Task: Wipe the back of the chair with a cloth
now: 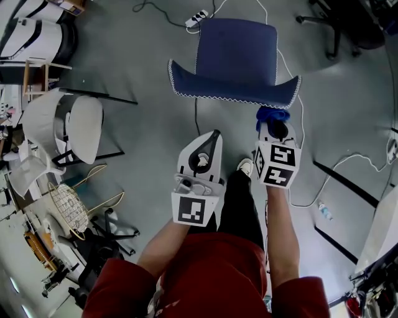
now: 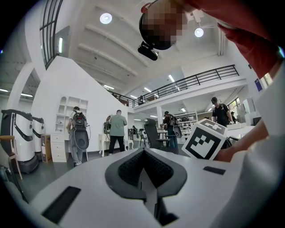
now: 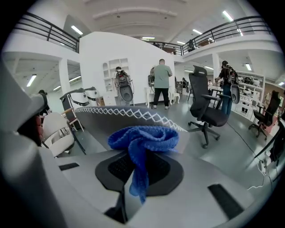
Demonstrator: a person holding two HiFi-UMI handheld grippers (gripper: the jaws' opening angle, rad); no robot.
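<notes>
A blue upholstered chair (image 1: 236,53) stands in front of me; the top edge of its back (image 1: 233,93), trimmed with white zigzag stitching, faces me. My right gripper (image 1: 274,124) is shut on a bunched blue knitted cloth (image 1: 272,115), held just short of the back's right corner. In the right gripper view the cloth (image 3: 142,140) hangs out of the jaws, with the stitched edge (image 3: 129,113) right behind it. My left gripper (image 1: 214,136) is shut and holds nothing, lower and to the left of the chair back. The left gripper view looks out at the room.
A white chair (image 1: 68,127) and a wire basket (image 1: 68,208) sit at the left. A power strip (image 1: 196,18) and cables lie on the grey floor behind the blue chair. A black office chair (image 3: 205,107) and several people stand farther off.
</notes>
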